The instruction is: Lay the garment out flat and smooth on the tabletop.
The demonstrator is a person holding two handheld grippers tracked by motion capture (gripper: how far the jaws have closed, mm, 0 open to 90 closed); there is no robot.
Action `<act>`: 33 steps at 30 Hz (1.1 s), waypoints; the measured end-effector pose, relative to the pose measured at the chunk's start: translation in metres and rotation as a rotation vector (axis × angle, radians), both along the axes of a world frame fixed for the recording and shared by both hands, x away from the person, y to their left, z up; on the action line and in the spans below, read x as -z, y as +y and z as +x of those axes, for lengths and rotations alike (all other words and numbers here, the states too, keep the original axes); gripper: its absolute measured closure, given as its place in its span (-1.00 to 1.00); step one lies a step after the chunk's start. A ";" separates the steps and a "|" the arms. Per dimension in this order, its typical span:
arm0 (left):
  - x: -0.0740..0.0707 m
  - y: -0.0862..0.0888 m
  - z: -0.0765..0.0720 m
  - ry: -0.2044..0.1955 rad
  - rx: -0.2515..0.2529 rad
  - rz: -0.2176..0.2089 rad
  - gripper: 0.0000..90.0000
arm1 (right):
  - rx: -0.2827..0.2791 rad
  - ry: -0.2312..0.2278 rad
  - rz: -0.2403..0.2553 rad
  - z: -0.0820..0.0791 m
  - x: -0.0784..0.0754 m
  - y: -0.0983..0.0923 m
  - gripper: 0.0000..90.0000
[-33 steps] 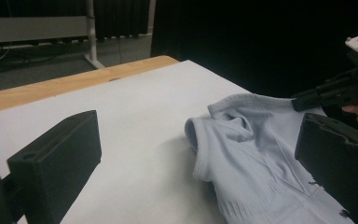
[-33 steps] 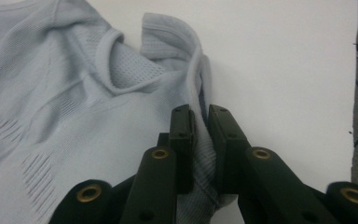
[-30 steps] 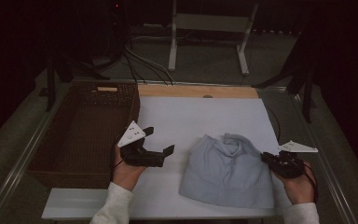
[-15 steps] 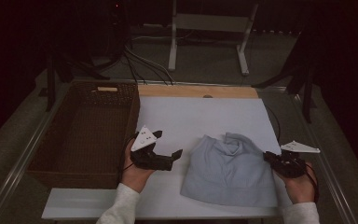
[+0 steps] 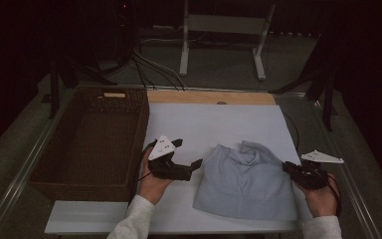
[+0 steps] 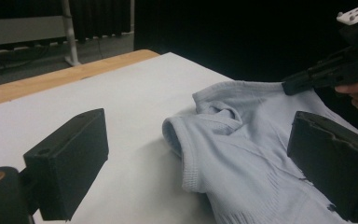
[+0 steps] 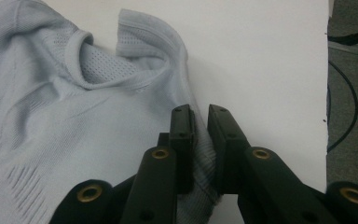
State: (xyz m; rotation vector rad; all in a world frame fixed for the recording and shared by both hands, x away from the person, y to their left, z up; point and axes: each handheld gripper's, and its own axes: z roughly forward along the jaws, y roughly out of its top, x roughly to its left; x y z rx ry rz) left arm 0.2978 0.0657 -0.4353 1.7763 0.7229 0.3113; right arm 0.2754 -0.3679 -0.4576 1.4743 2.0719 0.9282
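- Pale blue shirt point(image 5: 247, 181) lies crumpled on the white table point(image 5: 214, 119), right of the empty wicker basket point(image 5: 92, 144).
- Right gripper point(image 7: 201, 140) pinches the shirt's right edge, jaws nearly together on the fabric — likely anchoring it.
- Left gripper point(image 5: 188, 157) just beside the left edge, jaws wide, just been narrowing slightly, nothing between them.

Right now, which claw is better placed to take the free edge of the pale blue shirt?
The left. The left claw stands open beside the shirt, jaws just closing slightly with nothing between them. The right claw is shut on the opposite edge, so it looks committed.
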 end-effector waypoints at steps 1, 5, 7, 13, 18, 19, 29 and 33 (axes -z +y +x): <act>0.001 -0.001 0.001 0.002 0.002 -0.002 -0.83 | 0.000 0.000 0.000 0.000 0.000 0.000 0.80; 0.005 -0.006 0.004 0.008 0.007 -0.012 -0.81 | 0.000 0.001 0.001 0.000 0.000 -0.001 0.79; 0.008 -0.008 0.006 0.008 0.006 -0.015 -0.81 | -0.002 0.003 -0.002 0.000 0.001 -0.001 0.79; 0.014 -0.015 0.010 0.022 0.004 0.016 -0.81 | -0.003 0.004 -0.001 0.000 0.001 -0.001 0.79; 0.020 -0.023 0.013 0.040 0.017 0.046 -0.73 | -0.002 0.005 0.000 0.000 0.001 -0.001 0.79; 0.023 -0.025 0.014 0.049 0.021 0.057 -0.72 | -0.002 0.005 0.000 0.000 0.001 -0.001 0.79; 0.032 -0.036 0.018 0.079 0.021 0.100 -0.68 | -0.007 0.011 0.001 0.000 0.001 -0.001 0.79; 0.035 -0.040 0.019 0.086 0.034 0.104 -0.65 | -0.007 0.011 0.001 0.000 0.001 -0.001 0.79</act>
